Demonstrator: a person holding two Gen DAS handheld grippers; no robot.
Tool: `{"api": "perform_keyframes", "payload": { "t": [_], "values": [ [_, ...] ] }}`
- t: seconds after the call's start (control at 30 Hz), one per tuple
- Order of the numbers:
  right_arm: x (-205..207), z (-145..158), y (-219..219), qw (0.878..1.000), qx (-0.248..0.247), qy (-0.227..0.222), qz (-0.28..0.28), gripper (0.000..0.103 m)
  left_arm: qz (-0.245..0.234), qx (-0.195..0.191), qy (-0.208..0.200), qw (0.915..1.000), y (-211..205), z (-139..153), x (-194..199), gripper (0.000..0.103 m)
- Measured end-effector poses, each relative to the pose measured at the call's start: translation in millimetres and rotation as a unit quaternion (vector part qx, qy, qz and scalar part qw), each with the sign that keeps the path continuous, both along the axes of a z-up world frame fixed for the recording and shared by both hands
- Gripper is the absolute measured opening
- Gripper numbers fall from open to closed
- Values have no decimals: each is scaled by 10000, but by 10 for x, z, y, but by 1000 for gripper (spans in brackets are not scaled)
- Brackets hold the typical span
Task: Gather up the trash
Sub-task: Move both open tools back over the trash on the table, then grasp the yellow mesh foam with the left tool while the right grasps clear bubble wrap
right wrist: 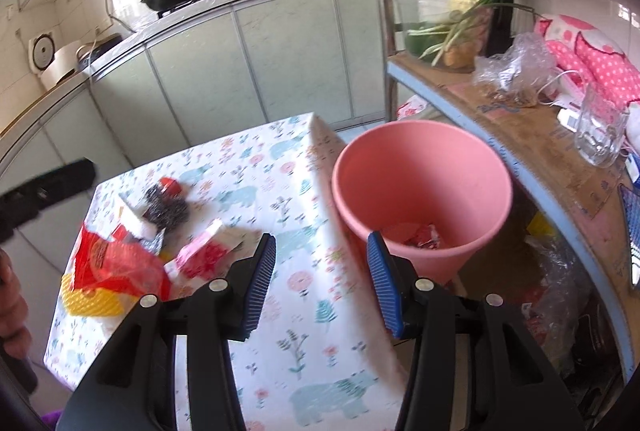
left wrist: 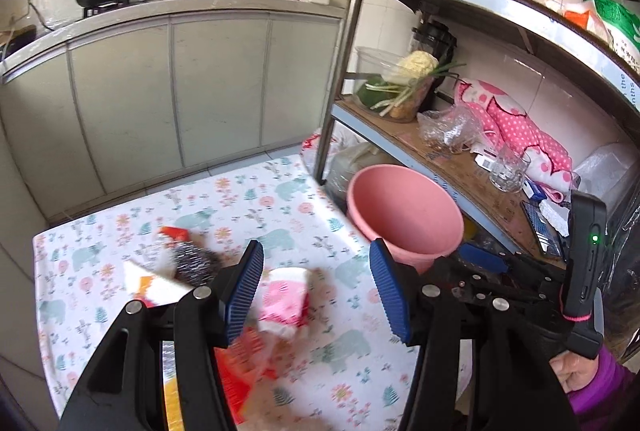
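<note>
In the left wrist view, the left tongs [left wrist: 316, 291] stand apart with nothing between their blue ribbed pads, low in the frame above a tabletop [left wrist: 248, 199] covered in floral cloth. Just beyond them lies a crumpled pink-and-white paper wrapper [left wrist: 286, 297]; to its left sit a dark metal scouring ball [left wrist: 192, 263] and a red-and-white carton scrap [left wrist: 154, 285]. A round pink plastic bucket [left wrist: 404, 215] stands at centre right, off the tabletop's edge. In the right wrist view, the right tongs [right wrist: 320, 279] are also apart and empty, the bucket at upper right already holding a red wrapper [right wrist: 424, 235]. A thin red plastic bag [right wrist: 116, 263] lies at lower left. The scraps look light, soft and crushable; pinching a raised fold should serve best.
</note>
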State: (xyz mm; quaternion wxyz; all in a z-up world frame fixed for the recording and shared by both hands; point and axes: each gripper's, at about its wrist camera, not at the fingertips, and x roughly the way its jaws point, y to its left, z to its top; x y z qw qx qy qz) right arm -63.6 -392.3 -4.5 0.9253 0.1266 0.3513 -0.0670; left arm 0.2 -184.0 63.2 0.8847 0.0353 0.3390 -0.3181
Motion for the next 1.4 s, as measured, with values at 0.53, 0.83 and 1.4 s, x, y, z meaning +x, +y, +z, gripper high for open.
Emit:
{"api": "perform_keyframes", "payload": {
  "t": [0.53,0.83,1.4],
  "values": [
    [69,-275,371,9977,261,270,565,49,1057,235,405,9933,1318,-311,-178,55],
    [82,-410,497,9930,511,480,954,49,852,246,941,9916,1251,-704,-239,55],
    [7,-352,1053,9521,1189,849,2687,49,568,-153,808,9950,1298,-762,-289,10]
  ]
}}
